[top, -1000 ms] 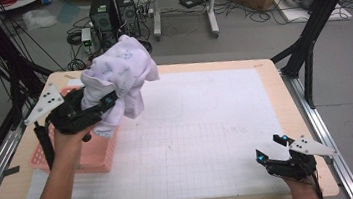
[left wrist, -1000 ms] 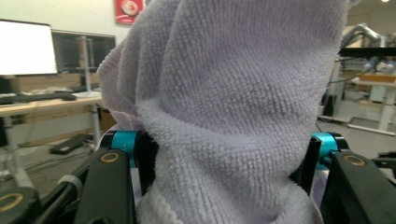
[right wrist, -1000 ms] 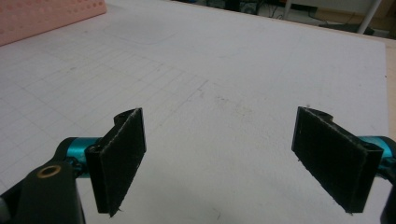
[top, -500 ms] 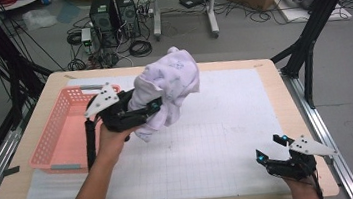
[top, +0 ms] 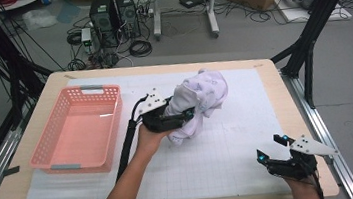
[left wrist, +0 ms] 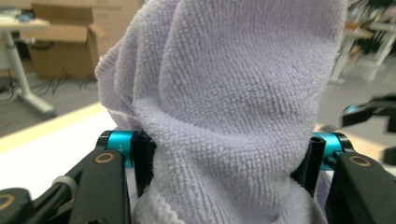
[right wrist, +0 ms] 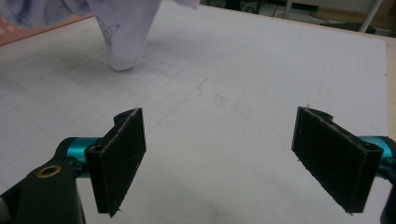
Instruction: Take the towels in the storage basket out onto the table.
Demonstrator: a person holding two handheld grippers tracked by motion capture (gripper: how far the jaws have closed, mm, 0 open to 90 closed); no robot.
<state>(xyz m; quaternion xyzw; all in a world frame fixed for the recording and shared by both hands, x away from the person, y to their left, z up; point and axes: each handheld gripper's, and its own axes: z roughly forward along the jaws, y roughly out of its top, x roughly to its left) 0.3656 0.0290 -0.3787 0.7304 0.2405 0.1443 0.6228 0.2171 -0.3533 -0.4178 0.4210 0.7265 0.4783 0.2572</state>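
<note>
A pale lilac towel [top: 200, 94] hangs bunched over the middle of the white grid mat [top: 230, 148]. My left gripper [top: 186, 114] is shut on it. In the left gripper view the terry cloth [left wrist: 233, 84] fills the gap between the two pads of that gripper [left wrist: 224, 161]; its jaws have just been opening a little, with the towel still pinched between them. In the right gripper view the towel's lower tip [right wrist: 123, 56] touches the mat. My right gripper [top: 271, 148] rests near the table's front right corner, and in its own view it [right wrist: 219, 154] is open and holds nothing.
A pink plastic basket [top: 48, 139] stands on the left part of the table, with nothing in it. The wooden table edge [top: 297, 116] runs along the right. Beyond the table, computer towers [top: 114, 11], cables and cardboard boxes sit on the floor.
My left hand has carried the towel from above the basket rightward and down to the middle of the mat. The right gripper has not moved.
</note>
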